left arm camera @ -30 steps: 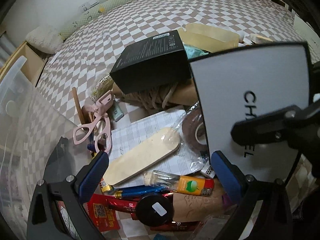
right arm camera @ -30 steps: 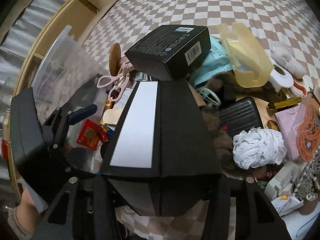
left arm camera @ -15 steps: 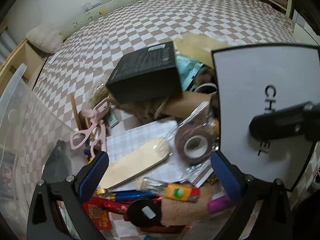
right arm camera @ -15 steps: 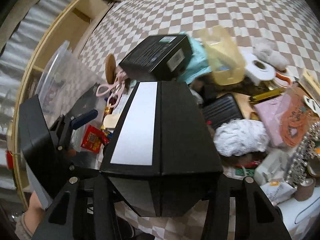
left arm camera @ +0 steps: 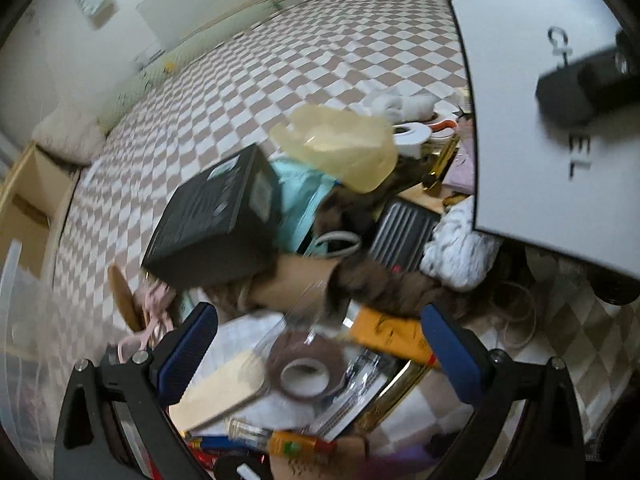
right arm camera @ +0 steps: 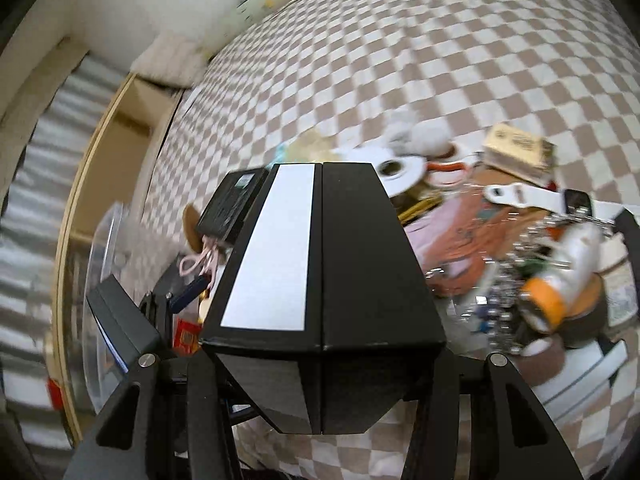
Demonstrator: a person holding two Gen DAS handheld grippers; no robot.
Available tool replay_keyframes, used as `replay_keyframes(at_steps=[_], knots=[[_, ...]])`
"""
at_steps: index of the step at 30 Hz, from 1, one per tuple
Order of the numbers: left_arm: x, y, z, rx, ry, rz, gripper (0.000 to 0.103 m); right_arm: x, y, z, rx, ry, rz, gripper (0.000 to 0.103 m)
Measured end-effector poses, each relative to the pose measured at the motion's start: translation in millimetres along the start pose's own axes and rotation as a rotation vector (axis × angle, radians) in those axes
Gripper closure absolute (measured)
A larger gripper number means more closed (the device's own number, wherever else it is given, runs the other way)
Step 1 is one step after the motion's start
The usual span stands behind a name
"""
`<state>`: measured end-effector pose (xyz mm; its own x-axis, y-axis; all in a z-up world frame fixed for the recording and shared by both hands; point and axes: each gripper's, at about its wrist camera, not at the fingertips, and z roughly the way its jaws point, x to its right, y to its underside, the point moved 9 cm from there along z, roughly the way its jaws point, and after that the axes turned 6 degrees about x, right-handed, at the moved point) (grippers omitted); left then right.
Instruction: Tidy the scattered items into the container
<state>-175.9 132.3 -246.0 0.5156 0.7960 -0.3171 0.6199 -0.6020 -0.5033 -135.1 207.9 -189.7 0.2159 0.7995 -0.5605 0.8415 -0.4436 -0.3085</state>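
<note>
Black-and-white box [right arm camera: 320, 280], clamped endwise by right gripper [right arm camera: 320, 364], points forward; left gripper [left arm camera: 316, 344] gapes empty.

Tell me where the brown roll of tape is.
In the left wrist view, the brown roll of tape lies bottom centre, between the open left gripper's blue fingers.

A brown-and-white checkered bedspread [left arm camera: 280, 76] fills the room's middle, stretching away to a pale wall [left arm camera: 52, 20] at its far edge. At the spread's far left corner lies a white pillow [left arm camera: 66, 136], with a long green bolster [left arm camera: 132, 92] running along the same far edge beside it. A light wooden shelf unit [right arm camera: 116, 152] stands against the spread's left side, and just beyond that unit hangs a grey-and-white striped curtain [right arm camera: 36, 208].
</note>
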Motion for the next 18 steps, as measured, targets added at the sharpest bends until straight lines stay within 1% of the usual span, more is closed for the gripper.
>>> replay_keyframes(at_steps=[4, 6, 9, 10, 11, 13, 14, 16, 17, 18], knots=[[12.5, -11.8, 9.0, 0.009, -0.023, 0.054, 0.001, 19.2, -1.1, -15.2, 0.024, 0.006, 0.052, 0.052], [16.5, -17.1, 14.1, 0.008, -0.033, 0.068, 0.004, 28.4, -0.7, -21.5, 0.033, 0.007, 0.077, 0.052], [12.7, -23.4, 21.0, 0.008, -0.056, 0.054, 0.005, 42.8, -0.8, -29.4, 0.041, 0.001, 0.119, 0.052], [11.0, -25.1, 23.3, 0.007, -0.059, 0.044, 0.006, 45.5, -0.5, -30.3, 0.042, 0.001, 0.125, 0.052], [9.3, -26.5, 25.6, 0.006, -0.060, 0.034, 0.010, 48.1, -0.2, -31.0, 0.043, 0.001, 0.131, 0.052], [6.3, -28.0, 29.8, 0.003, -0.056, 0.016, 0.011, 51.4, 0.5, -31.2, 0.043, 0.003, 0.142, 0.052], [4.1, -29.4, 31.7, 0.006, -0.067, 0.012, 0.011, 52.7, 1.1, -30.9, 0.040, 0.001, 0.147, 0.052], [2.9, -32.0, 34.1, 0.015, -0.101, 0.022, 0.011, 55.8, 3.1, -30.8, 0.033, -0.003, 0.156, 0.052], [2.5, -33.2, 36.4, 0.019, -0.109, 0.033, 0.011, 57.5, 3.6, -31.3, 0.031, -0.003, 0.157, 0.052], [3.8, -33.3, 39.0, 0.017, -0.103, 0.042, 0.011, 59.2, 4.2, -31.7, 0.028, -0.004, 0.158, 0.052]])
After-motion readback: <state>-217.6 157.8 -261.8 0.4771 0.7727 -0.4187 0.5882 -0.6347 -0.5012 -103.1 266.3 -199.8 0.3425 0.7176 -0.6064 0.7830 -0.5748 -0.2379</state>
